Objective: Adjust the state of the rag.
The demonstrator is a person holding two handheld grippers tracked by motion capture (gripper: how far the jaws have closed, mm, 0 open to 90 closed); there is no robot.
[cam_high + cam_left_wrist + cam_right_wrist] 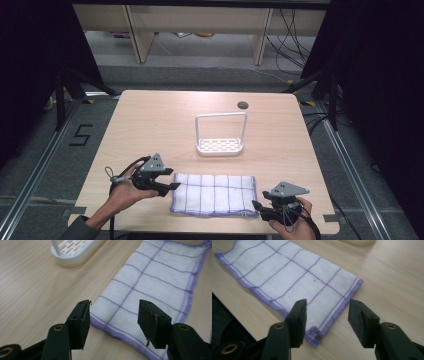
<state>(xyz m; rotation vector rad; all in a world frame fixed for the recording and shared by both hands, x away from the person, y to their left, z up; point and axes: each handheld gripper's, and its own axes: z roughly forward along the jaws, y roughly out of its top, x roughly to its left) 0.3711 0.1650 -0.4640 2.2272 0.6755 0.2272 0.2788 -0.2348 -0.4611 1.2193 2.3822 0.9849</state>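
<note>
While a white cloth with purple lines (214,194) lay flat near the desk's (150,125) front edge, the left gripper (170,187) and right gripper (259,208) stood at its opposite ends, jaws apart, holding nothing. Behind it stood a white rack (220,134).

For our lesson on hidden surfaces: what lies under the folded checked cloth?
The checked cloth lies flat on the wooden table. Only tabletop shows around its edges; whatever is beneath it, or between its folded layers, is covered and cannot be seen.
</note>
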